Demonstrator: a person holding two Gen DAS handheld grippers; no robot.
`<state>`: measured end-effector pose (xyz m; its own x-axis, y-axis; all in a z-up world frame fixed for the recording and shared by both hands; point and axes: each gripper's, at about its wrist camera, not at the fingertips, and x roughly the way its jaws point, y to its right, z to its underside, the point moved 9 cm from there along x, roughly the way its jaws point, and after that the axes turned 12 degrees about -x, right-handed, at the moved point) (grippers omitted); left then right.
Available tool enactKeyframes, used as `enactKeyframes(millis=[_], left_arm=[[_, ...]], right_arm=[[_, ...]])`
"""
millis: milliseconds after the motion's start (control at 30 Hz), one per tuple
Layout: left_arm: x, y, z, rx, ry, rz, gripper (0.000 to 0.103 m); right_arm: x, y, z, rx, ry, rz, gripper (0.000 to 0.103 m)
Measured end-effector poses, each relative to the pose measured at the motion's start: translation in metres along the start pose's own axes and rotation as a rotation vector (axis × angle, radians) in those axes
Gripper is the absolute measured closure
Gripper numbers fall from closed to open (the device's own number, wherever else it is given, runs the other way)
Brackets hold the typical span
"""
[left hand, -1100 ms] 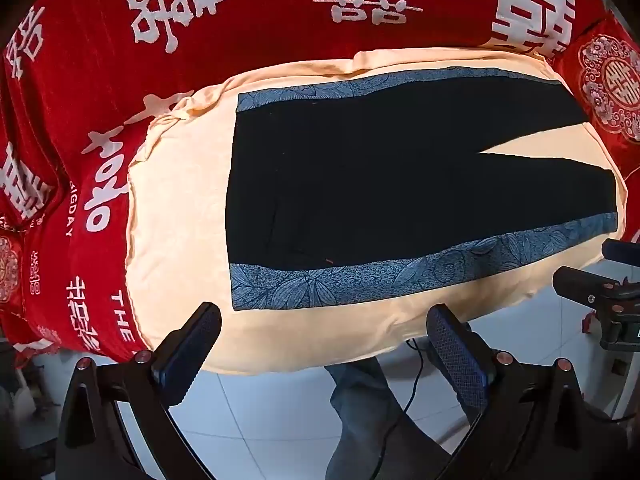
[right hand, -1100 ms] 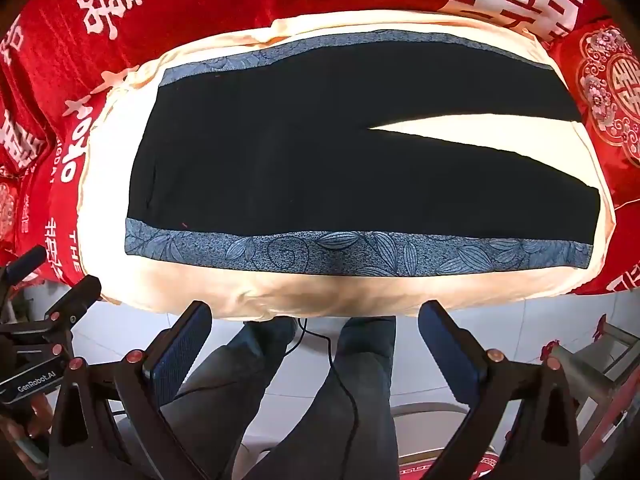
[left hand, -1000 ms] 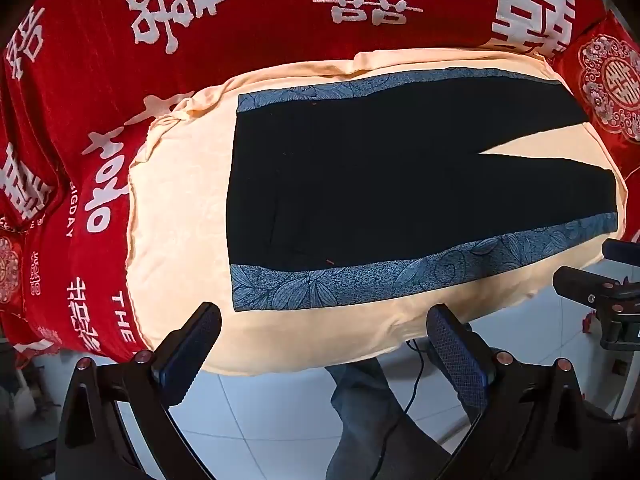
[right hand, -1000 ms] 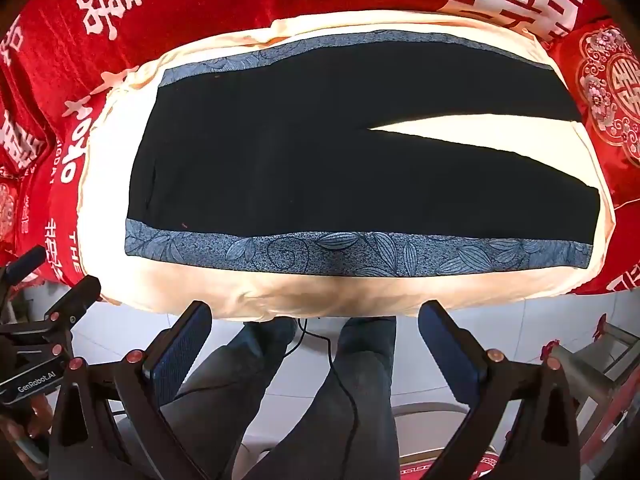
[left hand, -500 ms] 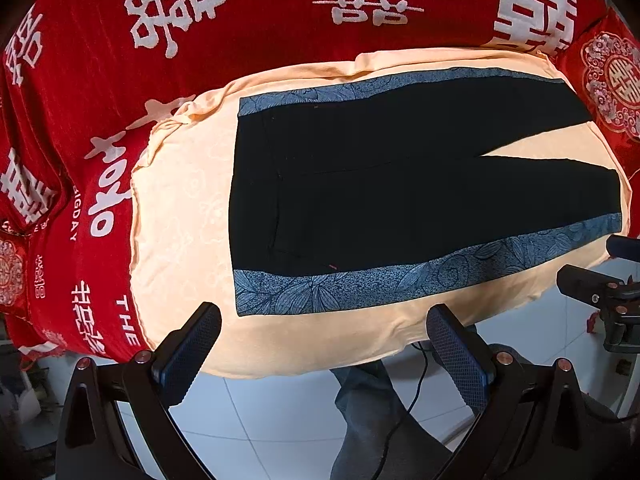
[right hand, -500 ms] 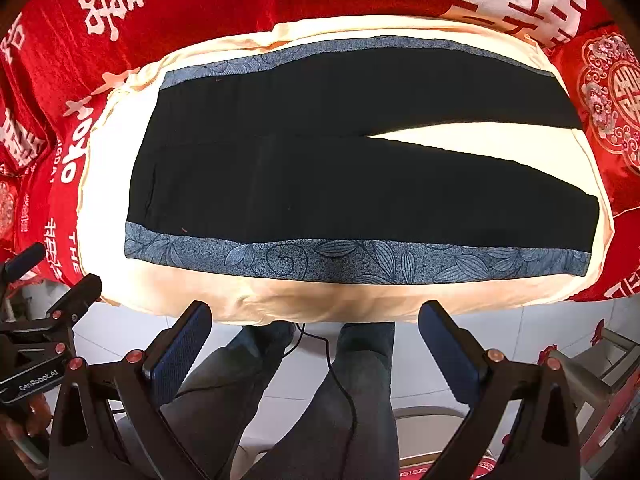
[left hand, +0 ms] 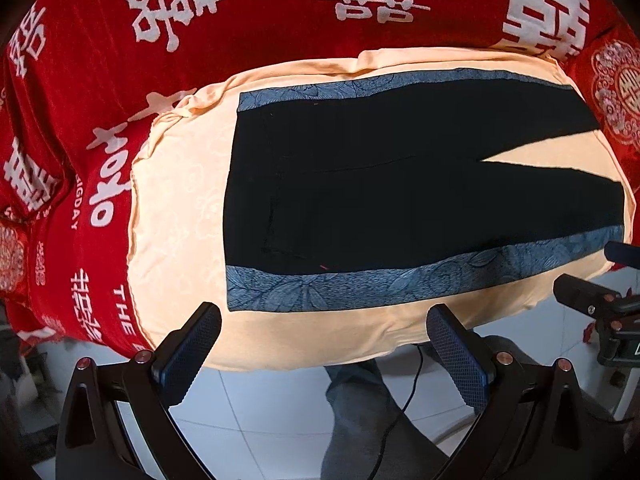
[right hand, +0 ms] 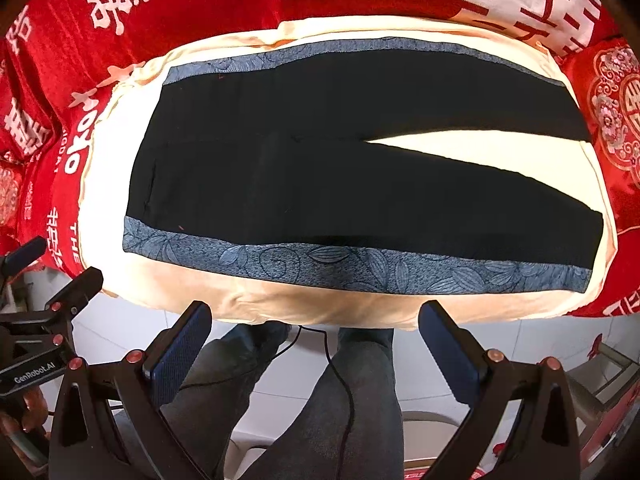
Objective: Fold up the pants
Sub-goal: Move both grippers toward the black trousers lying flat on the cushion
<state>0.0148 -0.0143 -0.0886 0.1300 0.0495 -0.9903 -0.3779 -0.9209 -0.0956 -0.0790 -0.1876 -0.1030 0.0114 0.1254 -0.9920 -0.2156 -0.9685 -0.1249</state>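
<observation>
Pants (left hand: pixel 400 200) lie spread flat on a peach cover (left hand: pixel 176 208), waistband at the left and both legs running right, parted by a narrow wedge of bare cover; a blue patterned stripe (right hand: pixel 360 266) runs along the near edge and another along the far edge. The cover sits on a red blanket (left hand: pixel 248 20) with white characters. Both tools hang off the near edge, over the floor and the person's legs (right hand: pixel 320 400), touching nothing. The left gripper (left hand: pixel 324 356) is spread wide and empty, and the right gripper (right hand: pixel 314 352) is likewise wide and empty. The fold has not begun, judging by the flat layout. The likeliest fault is a pinch that takes the peach cover along with the near stripe, since the two lie flush; lifting would then drag the whole surface. A grip on only the top layer could let the near leg peel apart and crease. If one side is carried further than the other, the near leg would land askew on the far one, leaving the stripes misaligned. The thin dark fabric may also slip from the pads mid-lift.
</observation>
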Motion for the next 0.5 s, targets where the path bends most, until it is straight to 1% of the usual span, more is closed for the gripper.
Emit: enactKeyframes(millis=[33, 67, 133, 200, 300, 367, 500], left_arm=[[-0.001, -0.001, 0.001, -0.012, -0.021, -0.021, 0.000], [-0.003, 0.002, 0.001, -0.035, -0.029, -0.002, 0.000], [-0.006, 0.006, 0.001, -0.077, -0.046, -0.001, 0.000], [-0.010, 0.008, 0.000, -0.113, -0.010, -0.009, 0.000], [-0.013, 0.016, 0.004, -0.152, 0.005, -0.012, 0.000], [-0.013, 0.022, 0.009, -0.183, -0.016, -0.013, 0.000], [-0.012, 0.029, 0.016, -0.230, -0.023, -0.023, 0.000]], right_arm=[[-0.001, 0.002, 0.000, -0.009, 0.000, -0.001, 0.000], [-0.002, 0.004, 0.000, -0.020, 0.000, 0.000, 0.000], [-0.004, 0.008, 0.001, -0.042, -0.001, 0.000, 0.000], [-0.007, 0.014, 0.003, -0.065, -0.002, -0.005, 0.000], [-0.009, 0.023, 0.004, -0.101, -0.006, -0.001, 0.000], [-0.010, 0.030, 0.005, -0.130, -0.008, 0.004, 0.000], [-0.006, 0.037, 0.006, -0.165, -0.012, -0.008, 0.000]])
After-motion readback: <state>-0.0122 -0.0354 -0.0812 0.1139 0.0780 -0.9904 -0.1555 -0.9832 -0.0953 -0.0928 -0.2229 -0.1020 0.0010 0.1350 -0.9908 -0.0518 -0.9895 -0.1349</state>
